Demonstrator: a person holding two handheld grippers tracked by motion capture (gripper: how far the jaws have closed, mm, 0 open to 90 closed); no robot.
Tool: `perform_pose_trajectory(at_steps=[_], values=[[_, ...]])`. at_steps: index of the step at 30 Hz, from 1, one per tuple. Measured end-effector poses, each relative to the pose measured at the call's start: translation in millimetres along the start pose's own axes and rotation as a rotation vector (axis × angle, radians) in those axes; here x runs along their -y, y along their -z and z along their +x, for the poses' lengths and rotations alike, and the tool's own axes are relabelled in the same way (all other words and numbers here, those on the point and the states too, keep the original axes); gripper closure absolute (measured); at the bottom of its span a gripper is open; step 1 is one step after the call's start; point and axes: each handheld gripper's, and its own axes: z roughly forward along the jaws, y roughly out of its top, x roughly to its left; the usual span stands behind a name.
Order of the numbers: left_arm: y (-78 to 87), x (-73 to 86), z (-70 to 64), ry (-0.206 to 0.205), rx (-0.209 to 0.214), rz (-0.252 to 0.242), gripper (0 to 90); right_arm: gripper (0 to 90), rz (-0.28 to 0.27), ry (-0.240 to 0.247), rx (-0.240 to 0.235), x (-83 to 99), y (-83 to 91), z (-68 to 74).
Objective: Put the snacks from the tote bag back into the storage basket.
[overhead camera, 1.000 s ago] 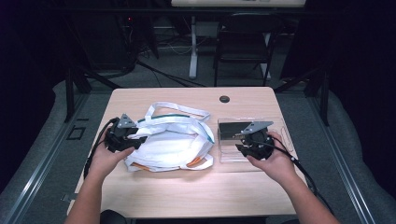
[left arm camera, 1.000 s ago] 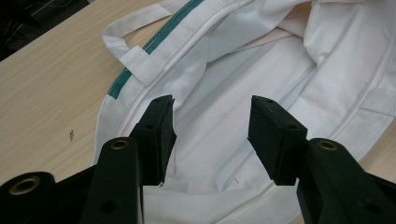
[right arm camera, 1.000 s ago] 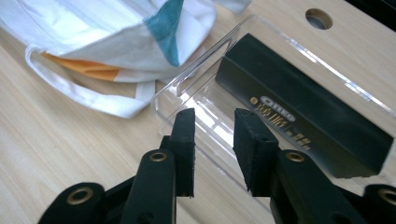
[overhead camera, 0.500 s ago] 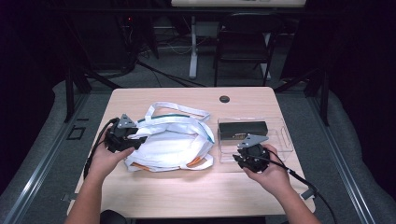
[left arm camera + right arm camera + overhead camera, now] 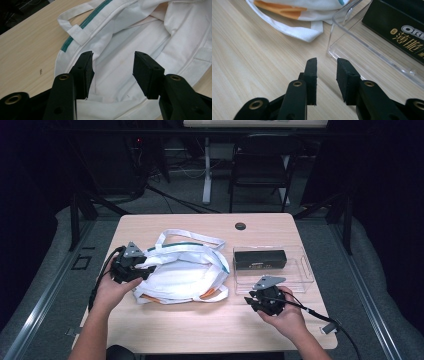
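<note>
The white cloth tote bag with green trim and orange print [image 5: 182,272] lies flat on the left half of the pale wooden table [image 5: 200,330], and the left gripper [image 5: 145,269] is at its left edge, jaws spread wide over the bag's mouth, nothing pinched between them. In the left gripper view one jaw sits right against a fold of the opening's rim [image 5: 100,50]. This bag looks soft, light and floppy; it should sag and bunch when lifted, so the stitched rim or a handle strap [image 5: 187,236] is the likely place to grab. To the right, the clear plastic tray [image 5: 300,276] holds a black cookie box with gold lettering [image 5: 260,259], stiff and probably light. The right gripper [image 5: 250,300] hovers just near of the tray, jaws parted a little, empty. The bag's inside stays hidden in folds, and the box's label is cut off.
</note>
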Motion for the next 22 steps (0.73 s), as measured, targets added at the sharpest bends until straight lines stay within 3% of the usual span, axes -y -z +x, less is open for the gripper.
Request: perform_pose_trajectory(at_steps=[14,22], values=[[0.5,3.7,2.1,0.004,-0.009,0.006,50.2,69.4,0.014,0.007,0.022,11.3,-9.1,-1.4],[-0.3,3.9,2.1,0.005,-0.01,0.007,50.1,67.5,-0.01,0.0,0.017,12.4,-9.4,-1.6]])
